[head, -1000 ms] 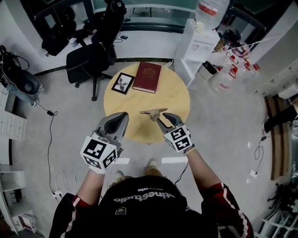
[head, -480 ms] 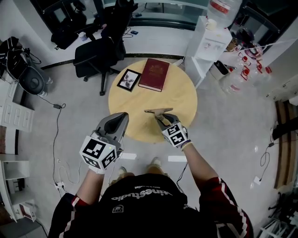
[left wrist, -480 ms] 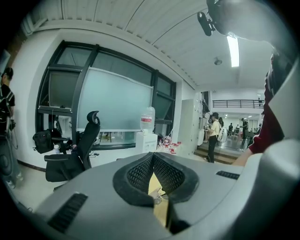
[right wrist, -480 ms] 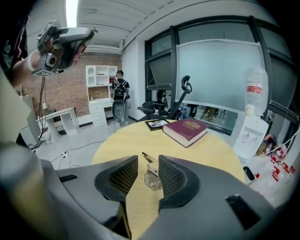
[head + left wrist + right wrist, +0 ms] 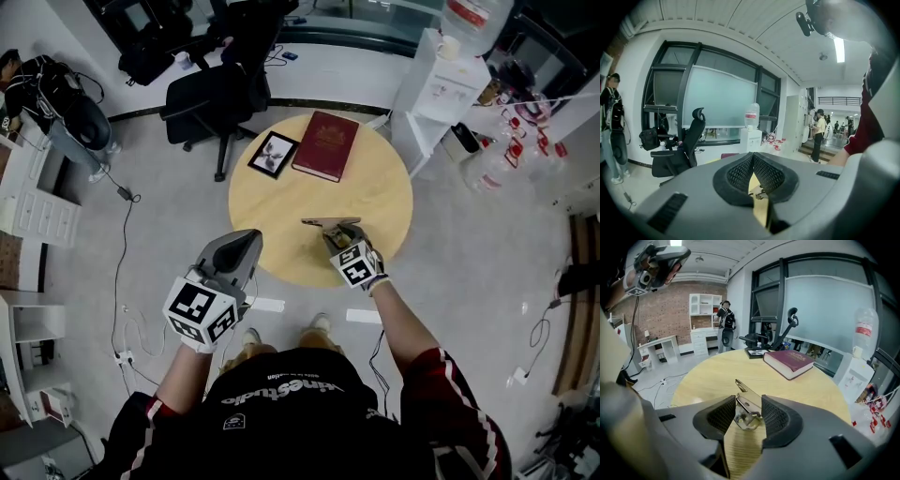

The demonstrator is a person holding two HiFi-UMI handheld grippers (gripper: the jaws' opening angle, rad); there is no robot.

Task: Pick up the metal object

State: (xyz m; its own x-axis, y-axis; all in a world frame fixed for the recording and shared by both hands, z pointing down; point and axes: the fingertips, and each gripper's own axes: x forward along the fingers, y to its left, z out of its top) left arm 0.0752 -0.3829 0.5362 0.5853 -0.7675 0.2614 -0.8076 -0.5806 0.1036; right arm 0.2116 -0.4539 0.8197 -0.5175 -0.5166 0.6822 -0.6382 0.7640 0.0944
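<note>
The black mesh pads (image 5: 776, 416) of the right gripper (image 5: 748, 399) are released. Its jaws have just been opening, and they stand on both sides of the shiny bent metal bracket (image 5: 746, 409) without clenching on it. The bracket rests on the round light wooden table (image 5: 380, 192), a little toward 5 o'clock from the table's middle, with its flat strip pointing away to 10 o'clock in the right gripper view.

The left gripper (image 5: 752, 157) is clenched, tips together, with nothing inside, and it hangs over the table's edge at 8 o'clock.

At the table's 12 o'clock lies a dark red hardcover book (image 5: 325, 145). Just beside it, at 11 o'clock, is a small black-framed picture (image 5: 273, 155). A black office chair (image 5: 220, 98) stands on the floor beyond.
</note>
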